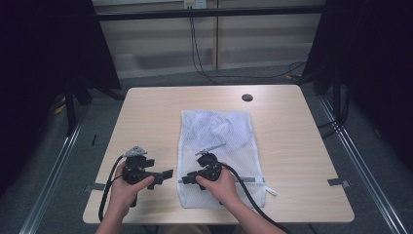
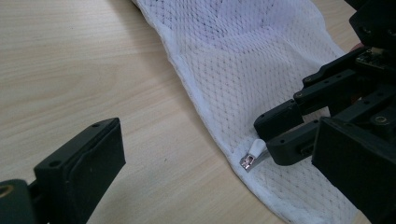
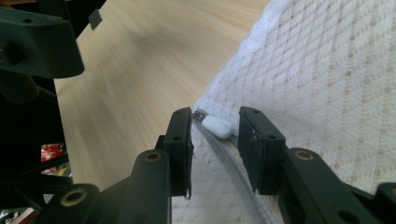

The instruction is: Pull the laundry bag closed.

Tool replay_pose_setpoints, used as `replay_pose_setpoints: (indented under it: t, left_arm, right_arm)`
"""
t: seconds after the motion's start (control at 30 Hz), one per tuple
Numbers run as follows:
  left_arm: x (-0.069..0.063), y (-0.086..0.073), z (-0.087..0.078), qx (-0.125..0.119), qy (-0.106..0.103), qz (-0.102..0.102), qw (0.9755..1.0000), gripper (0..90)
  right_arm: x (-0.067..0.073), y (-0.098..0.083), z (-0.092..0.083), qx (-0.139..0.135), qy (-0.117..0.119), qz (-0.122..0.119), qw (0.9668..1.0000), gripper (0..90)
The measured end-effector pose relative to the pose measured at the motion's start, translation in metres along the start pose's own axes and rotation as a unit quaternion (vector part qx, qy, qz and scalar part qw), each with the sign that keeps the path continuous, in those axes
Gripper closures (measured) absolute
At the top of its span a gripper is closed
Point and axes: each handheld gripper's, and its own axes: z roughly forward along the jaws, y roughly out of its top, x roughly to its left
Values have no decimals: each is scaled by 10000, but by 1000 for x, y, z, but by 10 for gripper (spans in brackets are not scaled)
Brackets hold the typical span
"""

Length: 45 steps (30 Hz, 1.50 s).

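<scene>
A white mesh laundry bag [image 1: 216, 146] lies flat in the middle of the wooden table [image 1: 146, 112], with pale cloth inside its far half. Its zipper [image 1: 248, 180] runs along the near end. The small white zipper pull [image 3: 217, 126] sits at the bag's left near corner, also seen as the pull [image 2: 254, 151] from the left gripper view. My right gripper [image 3: 215, 127] is open, one jaw on each side of the pull with a gap to both. My left gripper [image 1: 168, 174] is wide open over bare table just left of the bag, pointing at the right gripper [image 2: 267, 139].
A dark round hole [image 1: 247, 97] is in the table near its far edge. Grey tape strips [image 1: 336, 182] mark the table's left and right sides. Cables [image 1: 204, 68] run across the floor behind the table. Black curtains hang on both sides.
</scene>
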Motion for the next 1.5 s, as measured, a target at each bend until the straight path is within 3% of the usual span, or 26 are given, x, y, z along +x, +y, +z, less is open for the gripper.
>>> replay_pose_setpoints:
  t: [0.5, 0.83, 0.97, 1.13, 1.5]
  left_arm:
    - [1, 0, -1, -17, 19, -43, 10000, 21]
    - [2, 0, -2, -15, 24, -63, 10000, 21]
    - [2, 0, -2, -13, 29, -75, 10000, 21]
    - [3, 0, -3, -33, 62, -122, 9999, 21]
    - [3, -2, -1, 50, -39, -191, 9998, 8]
  right_arm:
    - [4, 2, 3, -105, 124, 147, 9998, 697]
    - [5, 5, 6, -9, 38, 187, 9998, 765]
    - [8, 7, 8, -2, 154, 243, 9996, 772]
    - [10, 7, 13, 77, 40, 153, 9998, 779]
    - [8, 9, 14, 193, -32, 261, 9995, 849]
